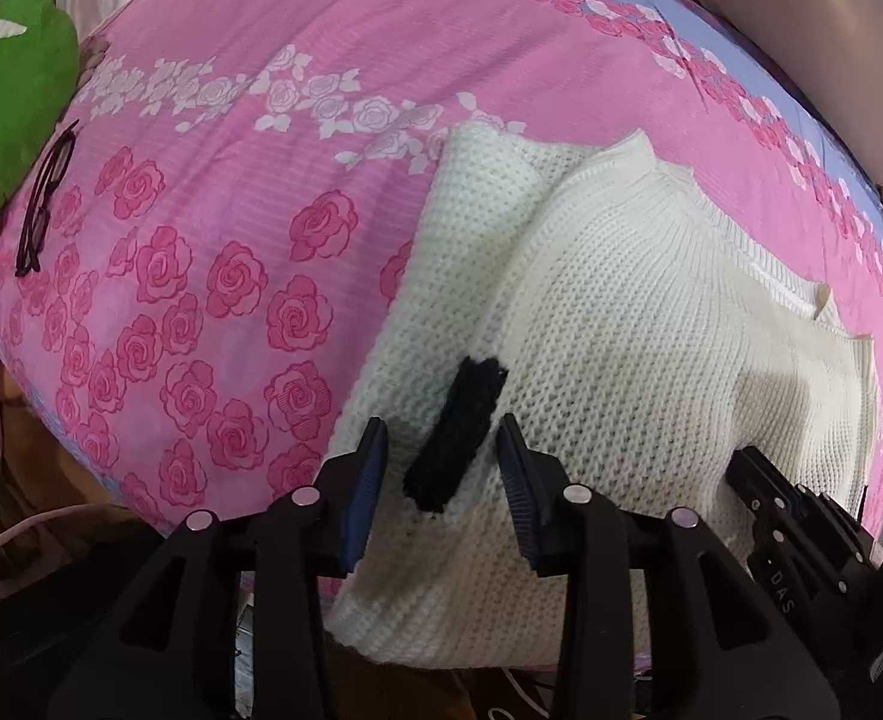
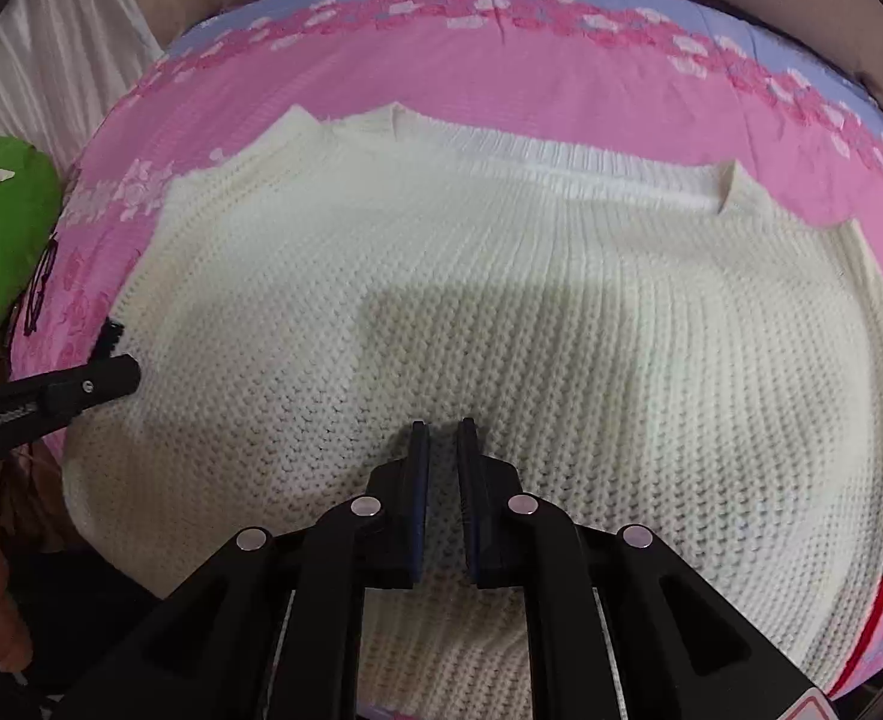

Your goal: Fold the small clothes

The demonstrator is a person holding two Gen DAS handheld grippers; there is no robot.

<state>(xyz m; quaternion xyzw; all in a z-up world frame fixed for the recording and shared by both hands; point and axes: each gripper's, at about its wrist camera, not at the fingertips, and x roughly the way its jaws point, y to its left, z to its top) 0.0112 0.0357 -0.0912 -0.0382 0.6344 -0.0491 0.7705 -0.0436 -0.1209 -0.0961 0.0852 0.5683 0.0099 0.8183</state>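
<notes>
Your left tool (image 1: 441,468) stands apart over the black patch (image 1: 456,429); your right tool (image 2: 441,480) is together, empty. With the sweater (image 2: 501,330) centre frame on the bed (image 1: 201,120), loose knit could snag and drag.

A bed (image 1: 249,18) carries everything here, covered with a pink sheet (image 1: 333,60) printed with darker pink roses, a band of white roses and a pale blue strip along its far edge. Directly on the sheet lies a cream knitted sweater (image 2: 501,300), spread fairly flat with its ribbed neckline toward the far edge; in the left wrist view 1 side is folded over, and a black knitted patch (image 1: 459,432) shows on it. A pair of dark-framed glasses (image 1: 45,204) lies on the sheet well apart from the sweater, near the bed's left edge, just beside a bright green cushion (image 1: 9,114).
</notes>
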